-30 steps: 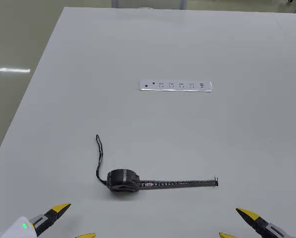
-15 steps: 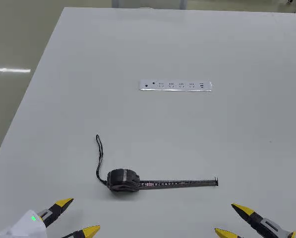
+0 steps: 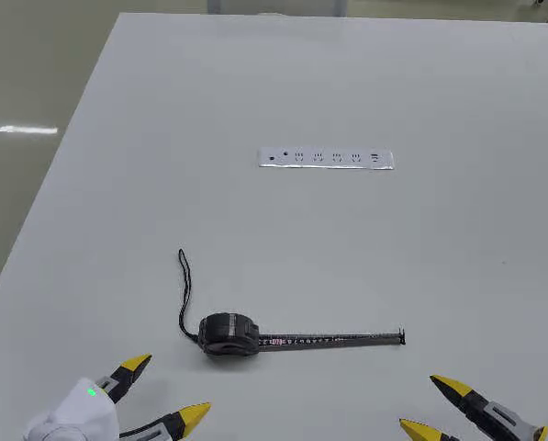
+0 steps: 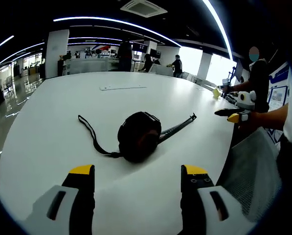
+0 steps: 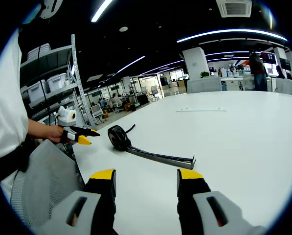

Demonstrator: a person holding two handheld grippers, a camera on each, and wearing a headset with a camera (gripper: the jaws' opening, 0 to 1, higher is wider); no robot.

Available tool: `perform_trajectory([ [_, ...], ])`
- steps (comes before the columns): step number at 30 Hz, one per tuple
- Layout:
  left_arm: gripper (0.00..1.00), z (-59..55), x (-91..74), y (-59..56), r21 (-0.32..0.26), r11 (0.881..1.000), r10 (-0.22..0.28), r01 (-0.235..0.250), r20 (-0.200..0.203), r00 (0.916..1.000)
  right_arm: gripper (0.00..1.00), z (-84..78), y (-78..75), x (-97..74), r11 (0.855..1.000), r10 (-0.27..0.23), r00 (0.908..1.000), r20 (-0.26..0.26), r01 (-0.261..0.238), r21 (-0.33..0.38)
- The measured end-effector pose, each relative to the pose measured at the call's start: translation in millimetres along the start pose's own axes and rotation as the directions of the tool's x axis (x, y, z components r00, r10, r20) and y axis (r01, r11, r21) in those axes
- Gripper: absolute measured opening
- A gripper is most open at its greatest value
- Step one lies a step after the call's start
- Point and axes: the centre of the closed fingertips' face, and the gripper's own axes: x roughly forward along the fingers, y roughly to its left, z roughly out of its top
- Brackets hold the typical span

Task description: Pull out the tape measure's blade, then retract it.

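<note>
- The left gripper (image 3: pixel 166 389) has come forward since a second ago, closer to the tape measure, which has not moved. The right gripper (image 3: pixel 432 405) has barely shifted.
- Both grippers hover over the near edge of the white table (image 3: pixel 255 92). Each has its yellow-tipped jaws spread apart and holds nothing.
- Just beyond them lies the black tape measure (image 3: pixel 228 333), on its side on the table, ahead of the left gripper.
- Its blade (image 3: pixel 333 340) is pulled out and lies flat on the table, running to the right. The end hook (image 3: pixel 401 337) sits ahead of the right gripper and apart from it.
- A black wrist strap (image 3: pixel 183 289) trails from the case's left side, curving away from the person.
- Farther off, near the table's middle, a white power strip (image 3: pixel 326 158) lies flat, well apart from the tape measure.
</note>
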Motion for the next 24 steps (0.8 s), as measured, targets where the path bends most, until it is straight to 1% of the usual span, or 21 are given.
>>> perform_trajectory([
  [2,0.7,1.9,1.0,0.3,0.011,1.0,0.007,-0.007,-0.003,1.0,0.5,0.7,-0.6,-0.2,1.0,-0.001,1.0,0.001,0.001,-0.002],
  [3,0.7,3.0,1.1,0.7,0.005,1.0,0.007,-0.007,0.001,1.0,0.5,1.0,-1.0,-0.4,1.0,-0.002,1.0,0.002,0.002,-0.001],
  [4,0.7,4.6,2.3,0.5,-0.019,1.0,0.005,-0.004,0.009,0.9999,0.5,1.2,-1.5,-0.6,1.0,-0.003,1.0,0.002,0.003,-0.001],
  [5,0.7,5.0,3.0,0.4,-0.02,1.0,0.005,-0.005,0.009,0.9999,0.5,0.7,-2.5,-0.8,1.0,-0.004,1.0,0.001,0.004,-0.001],
  [8,0.7,6.3,6.3,-2.7,-0.004,1.0,0.009,-0.009,0.003,1.0,0.5,0.2,-4.5,-1.0,1.0,-0.006,1.0,0.003,0.006,0.0],
  [11,0.7,6.4,9.4,-5.0,0.0,1.0,0.002,-0.002,0.002,1.0,0.5,0.3,-4.2,0.1,1.0,-0.006,1.0,0.002,0.006,0.0],
  [13,0.7,5.9,10.7,-4.5,0.003,1.0,0.004,-0.004,-0.002,1.0,0.5,-0.1,-4.9,0.3,1.0,-0.004,1.0,0.002,0.004,-0.001],
  [18,0.71,11.5,15.8,-5.2,0.008,1.0,0.01,-0.01,0.003,0.9999,0.5,-1.8,-5.4,2.8,1.0,0.004,1.0,-0.009,-0.004,-0.004],
  [20,0.71,13.9,19.2,-7.1,0.005,1.0,0.01,-0.01,0.004,0.9999,0.5,-1.9,-5.9,3.9,1.0,0.006,0.9999,-0.013,-0.006,-0.006],
  [22,0.71,14.1,23.0,-9.3,0.013,1.0,0.014,-0.014,-0.005,0.9999,0.5,-0.7,-7.2,4.4,1.0,0.003,0.9999,-0.011,-0.003,-0.013],
  [24,0.71,13.3,26.5,-9.7,0.006,1.0,0.021,-0.021,-0.014,0.9997,0.5,0.1,-9.0,4.8,1.0,0.002,1.0,-0.009,-0.002,-0.008],
])
